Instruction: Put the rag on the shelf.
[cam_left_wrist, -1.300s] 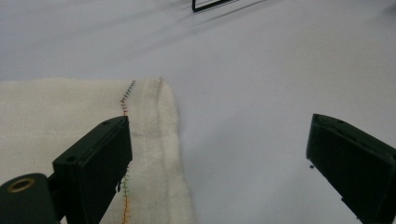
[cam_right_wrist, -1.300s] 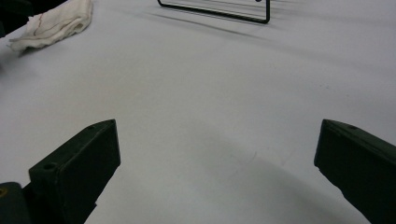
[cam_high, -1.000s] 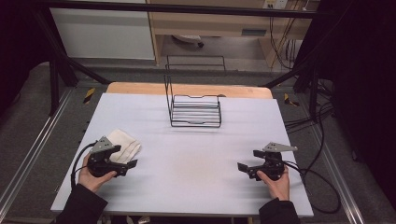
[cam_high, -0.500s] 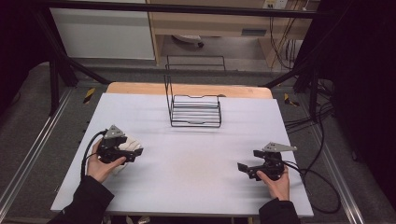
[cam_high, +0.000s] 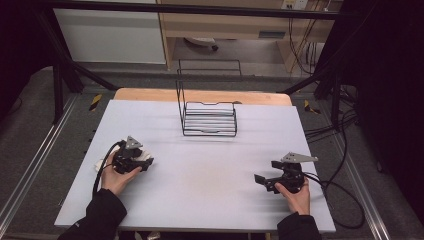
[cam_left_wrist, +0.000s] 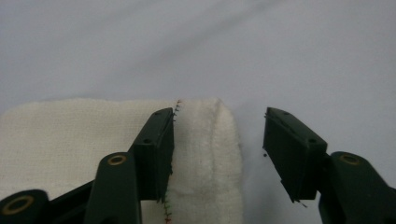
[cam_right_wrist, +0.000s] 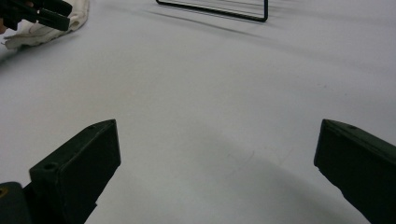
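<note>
One folded cream-white woven cloth (cam_high: 142, 156) with a stitched hem lies on the left part of the pale grey surface (cam_high: 210, 175), near the person's edge. The left tongs (cam_high: 141, 162) sit right over it, held in the left hand (cam_high: 116, 176). In the left gripper view, the cloth's (cam_left_wrist: 205, 154) folded edge lies between the two black jaws: one jaw rests against the cloth beside the coloured stitching, the other stands clear of it over bare surface. The jaws have just been closing in on that fold, but they do not yet pinch it, so the left tongs (cam_left_wrist: 218, 149) are still released.

Farther back, around the middle of the surface, stands one black wire rack (cam_high: 209, 117) with a tall wire back, well apart from the cloth.

At the right, the right hand (cam_high: 296, 196) holds the right tongs (cam_high: 262, 179) low over bare surface, well apart from both cloth and rack. In the right gripper view, the right tongs (cam_right_wrist: 217, 158) stand spread wide with nothing between their jaws.
</note>
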